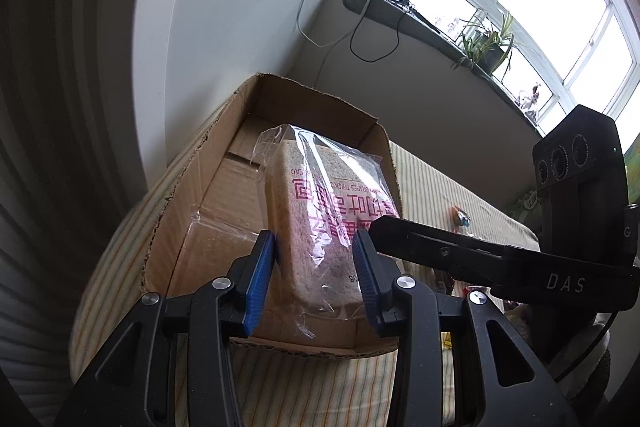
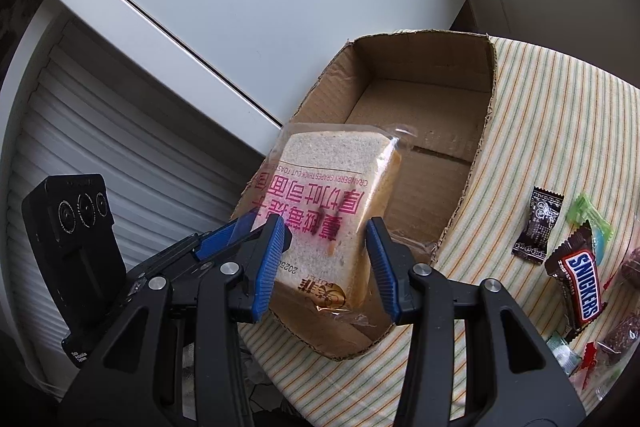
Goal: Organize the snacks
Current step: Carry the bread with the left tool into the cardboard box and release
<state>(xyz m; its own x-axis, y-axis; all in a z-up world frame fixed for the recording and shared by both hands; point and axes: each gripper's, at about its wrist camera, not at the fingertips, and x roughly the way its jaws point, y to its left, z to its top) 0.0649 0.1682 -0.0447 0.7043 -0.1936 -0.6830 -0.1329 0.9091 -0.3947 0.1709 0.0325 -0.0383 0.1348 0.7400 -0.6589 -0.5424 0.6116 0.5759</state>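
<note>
Both sets of fingers clamped on one bagged slice of toast, held over an open cardboard box.

Left gripper with blue fingers pressed against the two sides of the toast packet; right gripper gripping the same packet by its near end, fingers hard against the wrapper. Clear plastic bag, pink lettering, thick pale slice inside, tilted, raised above the box floor. Cardboard box directly below and behind, flaps cut off, otherwise bare inside, resting on a striped cloth over the worktop. Loose sweets to the right of the box: a Snickers bar, a dark wrapped candy, a green wrapper. Beyond, a windowsill with a potted plant and trailing cables.
</note>
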